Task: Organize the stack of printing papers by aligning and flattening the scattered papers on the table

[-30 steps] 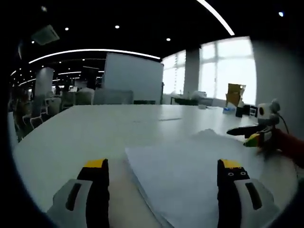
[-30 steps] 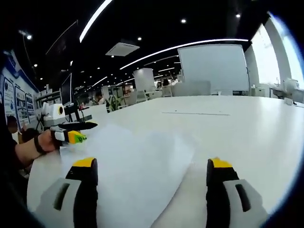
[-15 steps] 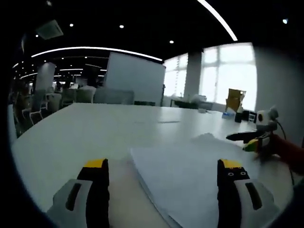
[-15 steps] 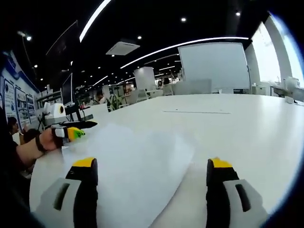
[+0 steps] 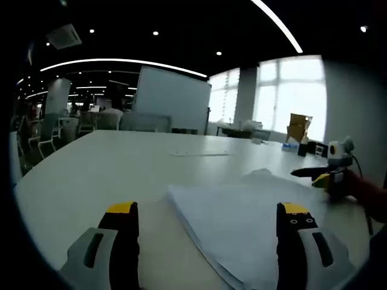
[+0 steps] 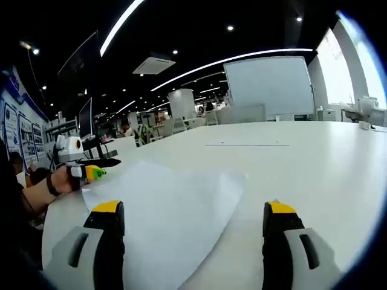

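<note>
Both hand-held grippers still open, paper stack unchanged

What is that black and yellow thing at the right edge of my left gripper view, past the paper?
Observer: That is the right hand-held gripper. Its own view shows its jaws wide apart, with the paper spreading ahead between them.
Operator: Is somebody holding the one I look along?
Observer: Yes. The right gripper view shows a hand wrapped around the left hand-held gripper, with a dark band on the wrist.
Operator: And what lies behind that hand?
Observer: A blue wall with posters, at that view's left edge.
</note>
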Demonstrator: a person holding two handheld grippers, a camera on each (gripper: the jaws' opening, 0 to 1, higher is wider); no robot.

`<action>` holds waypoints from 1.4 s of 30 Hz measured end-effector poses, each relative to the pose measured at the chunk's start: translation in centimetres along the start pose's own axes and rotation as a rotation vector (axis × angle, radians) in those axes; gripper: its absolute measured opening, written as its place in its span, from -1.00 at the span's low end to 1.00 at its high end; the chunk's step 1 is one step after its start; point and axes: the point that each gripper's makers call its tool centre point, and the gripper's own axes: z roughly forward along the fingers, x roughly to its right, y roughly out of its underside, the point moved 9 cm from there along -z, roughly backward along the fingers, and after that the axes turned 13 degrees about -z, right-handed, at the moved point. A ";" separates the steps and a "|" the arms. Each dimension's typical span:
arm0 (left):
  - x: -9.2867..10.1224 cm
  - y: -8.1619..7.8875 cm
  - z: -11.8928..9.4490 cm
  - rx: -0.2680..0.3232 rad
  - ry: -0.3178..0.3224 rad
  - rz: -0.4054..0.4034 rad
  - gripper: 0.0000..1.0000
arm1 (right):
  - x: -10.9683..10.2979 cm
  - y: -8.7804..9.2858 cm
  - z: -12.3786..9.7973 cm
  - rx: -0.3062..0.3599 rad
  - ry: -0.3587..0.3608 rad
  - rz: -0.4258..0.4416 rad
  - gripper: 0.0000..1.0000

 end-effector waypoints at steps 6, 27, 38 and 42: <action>0.1 0.3 -1.1 0.006 -0.003 0.006 0.94 | 0.0 0.3 -1.0 0.000 0.019 -0.005 0.80; 0.0 0.6 -6.3 0.019 -0.050 0.006 0.94 | -0.7 1.8 -6.0 -0.025 0.036 0.004 0.80; 0.5 0.8 -7.6 0.003 -0.051 0.003 0.94 | 0.4 2.3 -9.3 -0.054 0.080 0.001 0.80; 0.8 0.6 -7.9 0.002 -0.046 0.002 0.94 | 0.5 1.8 -10.0 -0.054 0.087 -0.010 0.80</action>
